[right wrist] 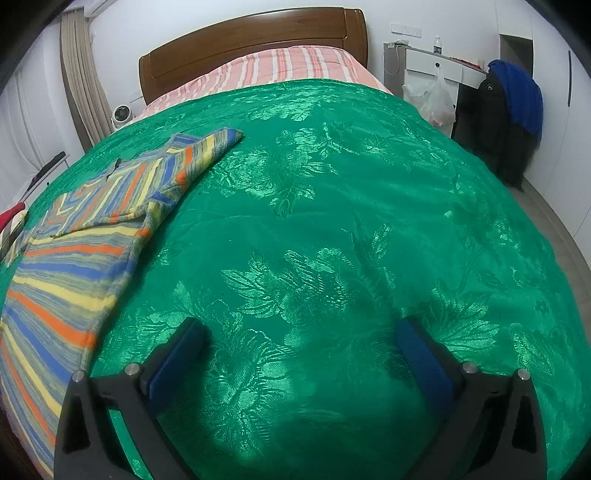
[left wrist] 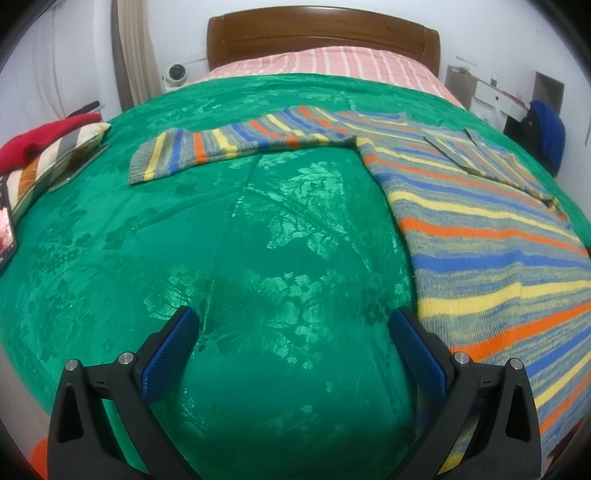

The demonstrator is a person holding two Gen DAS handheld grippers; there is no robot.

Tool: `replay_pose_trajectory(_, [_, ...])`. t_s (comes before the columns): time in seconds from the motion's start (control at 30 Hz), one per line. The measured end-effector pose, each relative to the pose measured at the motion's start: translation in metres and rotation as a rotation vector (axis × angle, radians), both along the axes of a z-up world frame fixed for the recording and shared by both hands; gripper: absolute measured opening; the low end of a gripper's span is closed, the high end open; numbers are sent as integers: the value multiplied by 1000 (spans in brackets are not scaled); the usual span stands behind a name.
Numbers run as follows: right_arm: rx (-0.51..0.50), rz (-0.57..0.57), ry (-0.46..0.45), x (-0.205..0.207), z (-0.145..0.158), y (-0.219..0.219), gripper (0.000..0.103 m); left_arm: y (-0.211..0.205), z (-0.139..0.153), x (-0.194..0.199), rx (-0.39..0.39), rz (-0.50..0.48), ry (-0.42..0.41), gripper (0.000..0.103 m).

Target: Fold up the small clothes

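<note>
Left gripper [left wrist: 293, 345], jaws wide and empty, sits just beside the striped knitted sweater [left wrist: 480, 236] lying to its right; the sweater's outstretched sleeve [left wrist: 236, 144] lies ahead, running leftward. Right gripper [right wrist: 301, 349], equally wide and empty, is farther off.

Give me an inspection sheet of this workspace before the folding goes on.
Surface: green bedspread with a floral weave over a bed, wooden headboard behind.
Job's things: striped sweater lying flat; one sleeve stretched out sideways, the other folded over the body.
Clutter: striped pillow with a red cloth on it at the bed edge.
Grippers: left tongs open, empty; right tongs open, empty.
Cables: nothing seen.
Surroundings: curtain, white cabinet, plastic bag, blue garment.
</note>
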State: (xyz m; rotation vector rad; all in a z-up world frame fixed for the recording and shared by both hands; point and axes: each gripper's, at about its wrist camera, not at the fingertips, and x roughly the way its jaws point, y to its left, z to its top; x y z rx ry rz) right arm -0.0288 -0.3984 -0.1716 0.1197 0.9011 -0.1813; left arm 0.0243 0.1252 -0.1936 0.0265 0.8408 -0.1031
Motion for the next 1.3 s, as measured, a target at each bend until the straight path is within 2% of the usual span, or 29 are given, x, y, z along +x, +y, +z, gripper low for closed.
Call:
replay_pose_trajectory(0.97, [4, -1, -6, 0, 0, 1, 103, -1, -1, 1, 0, 0, 11, 103])
replay_pose_trajectory(1.07, [4, -1, -6, 0, 0, 1, 103, -1, 1, 4, 2, -3, 36, 103])
replay_pose_trajectory(1.17, [5, -1, -7, 0, 0, 1, 103, 2, 18, 15, -10, -25, 131, 102])
replay_pose_trajectory(1.3, [6, 0, -8, 0, 0, 1, 103, 30, 67, 41, -102, -39, 99, 102])
